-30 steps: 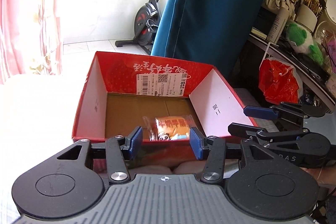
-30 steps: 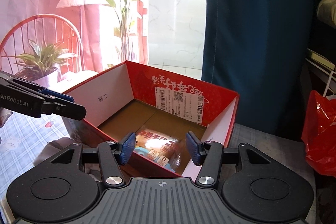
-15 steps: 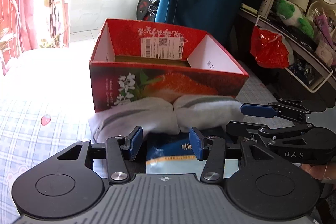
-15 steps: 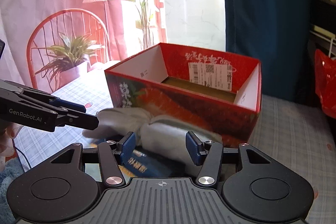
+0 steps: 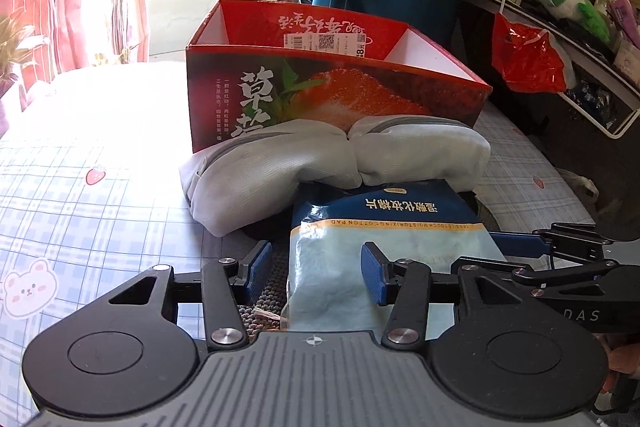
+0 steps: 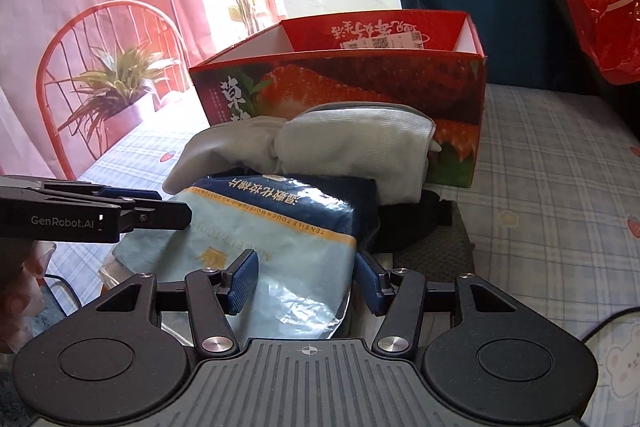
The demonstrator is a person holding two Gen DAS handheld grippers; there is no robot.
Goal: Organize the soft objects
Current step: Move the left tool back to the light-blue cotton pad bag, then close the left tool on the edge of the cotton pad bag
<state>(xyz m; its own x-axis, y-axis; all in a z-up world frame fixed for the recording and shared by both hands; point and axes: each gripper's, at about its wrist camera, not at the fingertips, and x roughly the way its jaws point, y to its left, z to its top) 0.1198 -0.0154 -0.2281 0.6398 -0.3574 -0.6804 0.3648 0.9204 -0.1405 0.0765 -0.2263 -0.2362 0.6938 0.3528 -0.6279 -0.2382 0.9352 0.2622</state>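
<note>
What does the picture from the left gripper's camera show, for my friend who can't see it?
The left gripper hangs open over a blue packet of cotton pads lying on a checked tablecloth. Behind the packet lies a grey fabric pouch, tied in the middle, against a red strawberry box. The right gripper pokes in from the right.

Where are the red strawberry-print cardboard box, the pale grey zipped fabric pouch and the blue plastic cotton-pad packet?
red cardboard box [image 5: 320, 95]: left wrist view, front wall.
pale grey fabric pouch [image 5: 276, 171]: left wrist view, left half.
blue cotton-pad packet [image 6: 280, 227]: right wrist view, printed face.
</note>
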